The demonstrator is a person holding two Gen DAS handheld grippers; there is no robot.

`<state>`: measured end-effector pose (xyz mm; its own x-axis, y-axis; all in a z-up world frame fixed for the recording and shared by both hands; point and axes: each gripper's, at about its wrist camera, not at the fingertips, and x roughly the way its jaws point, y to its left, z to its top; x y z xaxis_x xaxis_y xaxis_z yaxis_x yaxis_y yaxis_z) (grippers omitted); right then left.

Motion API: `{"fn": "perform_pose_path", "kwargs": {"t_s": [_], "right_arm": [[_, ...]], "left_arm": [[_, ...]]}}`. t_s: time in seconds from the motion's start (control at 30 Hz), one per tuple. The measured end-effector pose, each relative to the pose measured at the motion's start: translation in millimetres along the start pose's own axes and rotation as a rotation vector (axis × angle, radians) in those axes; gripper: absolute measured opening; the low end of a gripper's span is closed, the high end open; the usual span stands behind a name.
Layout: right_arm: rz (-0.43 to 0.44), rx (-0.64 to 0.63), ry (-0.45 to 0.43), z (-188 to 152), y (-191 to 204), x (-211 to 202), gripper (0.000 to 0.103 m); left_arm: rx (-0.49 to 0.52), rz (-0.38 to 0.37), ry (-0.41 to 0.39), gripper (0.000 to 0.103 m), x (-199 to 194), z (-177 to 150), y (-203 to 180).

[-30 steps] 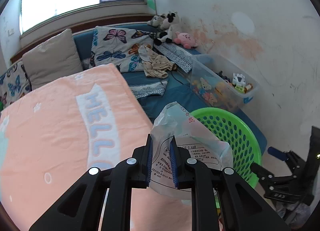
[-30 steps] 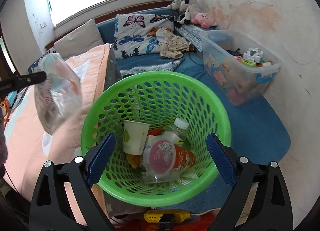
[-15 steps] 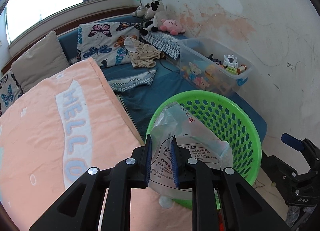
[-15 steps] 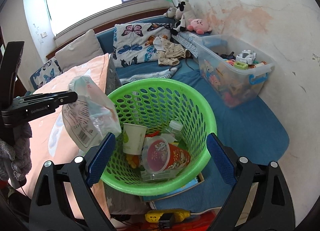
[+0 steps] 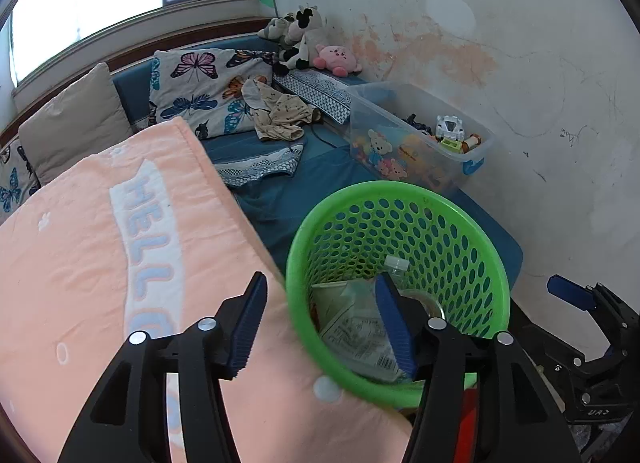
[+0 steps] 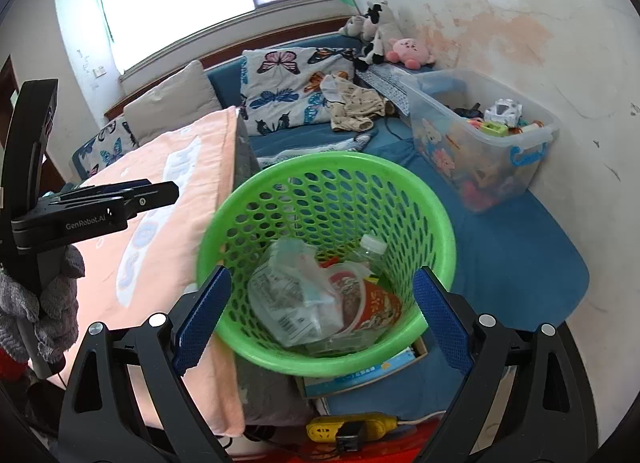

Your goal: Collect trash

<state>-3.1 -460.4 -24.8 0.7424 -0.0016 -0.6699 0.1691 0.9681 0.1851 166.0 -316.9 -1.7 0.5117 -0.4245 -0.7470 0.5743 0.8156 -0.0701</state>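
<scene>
Your L gripper (image 5: 320,323): fingers wide apart, nothing between, above basket rim. Your R gripper (image 6: 320,319): fingers spread wide w/ green basket (image 6: 436,215) between them. Plastic bag (image 6: 292,299) lies inside basket, atop cup and bottle (image 6: 370,247).

One green basket (image 6: 438,223), one clear toy bin (image 6: 536,167) — two butterfly pillows (image 6: 292,83), one beige pillow (image 6: 176,103).
</scene>
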Motion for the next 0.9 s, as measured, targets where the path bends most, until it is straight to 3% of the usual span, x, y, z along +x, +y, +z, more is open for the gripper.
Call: {"fn": "perform_pose_path", "kwargs": {"t_s": [0.47, 0.9], "right_arm": [[0.048, -0.113, -0.014, -8.2, 69.4, -18.1, 0.092], [0.075, -0.184, 0.009, -23.3, 128.4, -20.1, 0.092]], "left_arm": [[-0.028, 0.156, -0.095, 0.091, -77.5, -37.0, 55.4], [-0.088, 0.29, -0.115, 0.096, -135.0, -90.0, 104.4]]}}
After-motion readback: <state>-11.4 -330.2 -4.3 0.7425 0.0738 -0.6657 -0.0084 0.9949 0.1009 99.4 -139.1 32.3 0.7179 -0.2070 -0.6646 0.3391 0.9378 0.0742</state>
